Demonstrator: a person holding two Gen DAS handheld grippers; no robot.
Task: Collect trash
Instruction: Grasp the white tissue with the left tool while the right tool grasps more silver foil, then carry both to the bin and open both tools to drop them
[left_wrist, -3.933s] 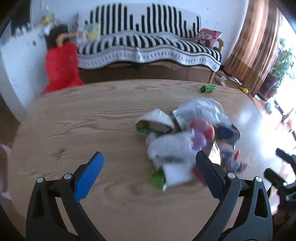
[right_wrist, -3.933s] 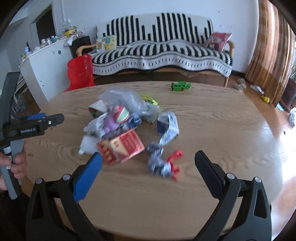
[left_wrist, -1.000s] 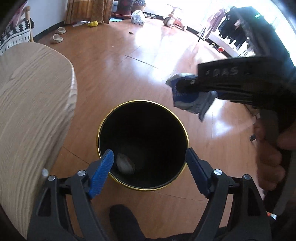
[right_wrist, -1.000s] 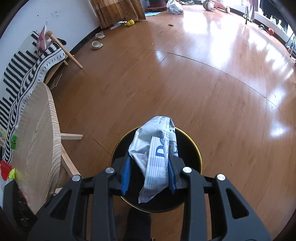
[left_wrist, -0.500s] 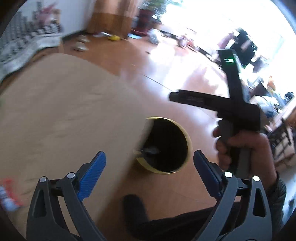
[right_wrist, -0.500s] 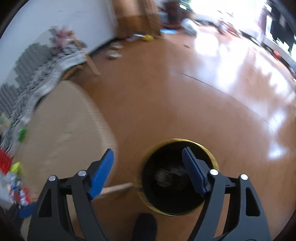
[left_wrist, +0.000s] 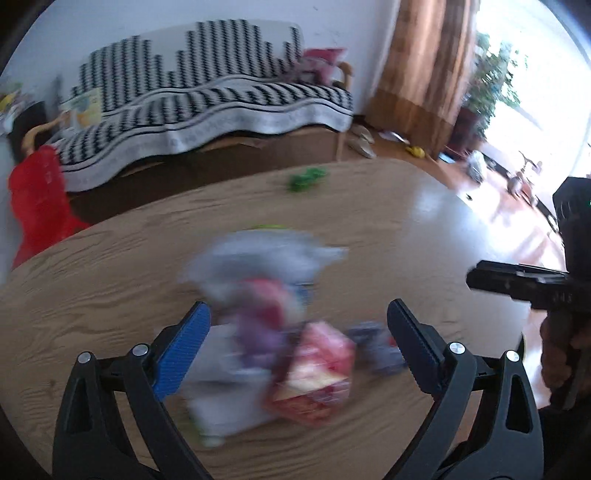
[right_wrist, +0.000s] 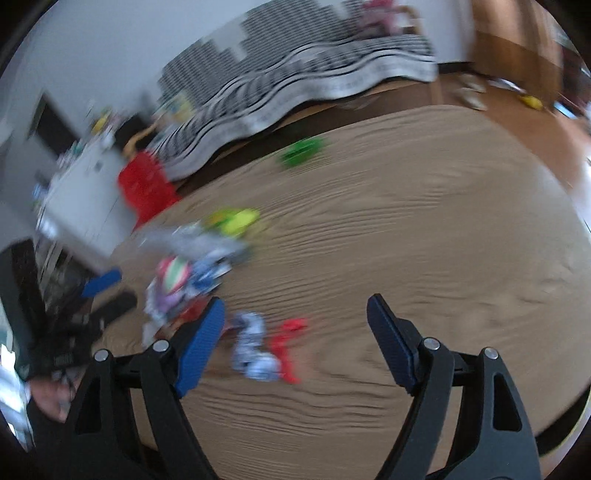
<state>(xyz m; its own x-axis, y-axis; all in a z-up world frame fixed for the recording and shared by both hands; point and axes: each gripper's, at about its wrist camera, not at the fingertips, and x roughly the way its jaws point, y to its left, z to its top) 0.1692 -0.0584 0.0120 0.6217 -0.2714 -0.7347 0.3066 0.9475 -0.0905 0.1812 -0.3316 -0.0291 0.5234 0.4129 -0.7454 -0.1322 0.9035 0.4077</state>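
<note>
Blur smears most of the left wrist view: the trash pile (left_wrist: 280, 325) on the wooden table (left_wrist: 369, 221) reads only as streaks of white, purple and red, with a red-and-yellow carton (left_wrist: 314, 376) the one piece that keeps some shape. The left gripper (left_wrist: 295, 339) tilts down at the pile from above, its jaws spread wide and empty; the pile shows in the gap between them, untouched. At the right edge the right gripper (left_wrist: 517, 284) juts in, cut off by the frame, with part of the person's hand (left_wrist: 561, 350) on its grip; its fingers cannot be seen from here. A small green toy (left_wrist: 306, 179) sits well apart near the far table edge, and the striped sofa (left_wrist: 207, 107) stands behind.

Motion smear in the right wrist view is heavier still, and the whole scene sits tilted. The right gripper (right_wrist: 295, 332) angles down over the table (right_wrist: 424, 221) with its jaws well apart and nothing between the pads. A crumpled blue-white wrapper (right_wrist: 255, 350) and a red scrap (right_wrist: 288, 343) lie just beyond its left finger. The main trash pile (right_wrist: 184, 273) lies further left, its pieces impossible to separate. The left gripper (right_wrist: 107, 291) is partly visible at the left edge, one blue pad (right_wrist: 101, 282) showing.
</note>
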